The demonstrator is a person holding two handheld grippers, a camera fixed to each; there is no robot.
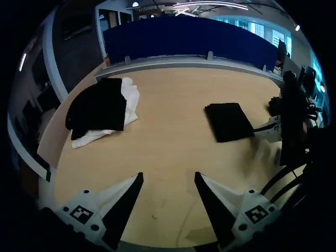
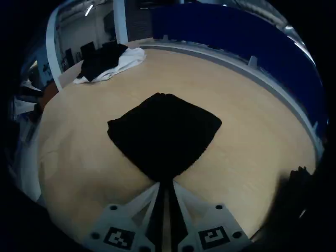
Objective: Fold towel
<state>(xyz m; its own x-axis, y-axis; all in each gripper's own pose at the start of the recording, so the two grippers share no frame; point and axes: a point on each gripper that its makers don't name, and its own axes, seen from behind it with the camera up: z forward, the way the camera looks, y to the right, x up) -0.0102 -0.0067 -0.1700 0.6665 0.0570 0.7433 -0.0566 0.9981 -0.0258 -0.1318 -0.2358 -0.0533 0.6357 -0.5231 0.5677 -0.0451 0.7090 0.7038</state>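
Observation:
A black towel (image 2: 164,134), folded into a flat square, lies on the pale wooden table (image 2: 252,126). Its near corner runs to a point between the fingertips of my right gripper (image 2: 166,185), which is shut on it. In the left gripper view the same black towel (image 1: 229,122) lies at the right of the table, with the right gripper (image 1: 269,128) at its right edge, held by a dark-sleeved person. My left gripper (image 1: 168,178) hovers open over bare table (image 1: 176,105), well short of the towel, nothing between its fingers.
A heap of black and white cloths (image 1: 101,109) lies at the table's far left corner, seen too as the heap (image 2: 107,63) in the right gripper view. A blue partition (image 1: 189,38) runs along the table's back edge. A dark chair (image 1: 294,122) stands at the right.

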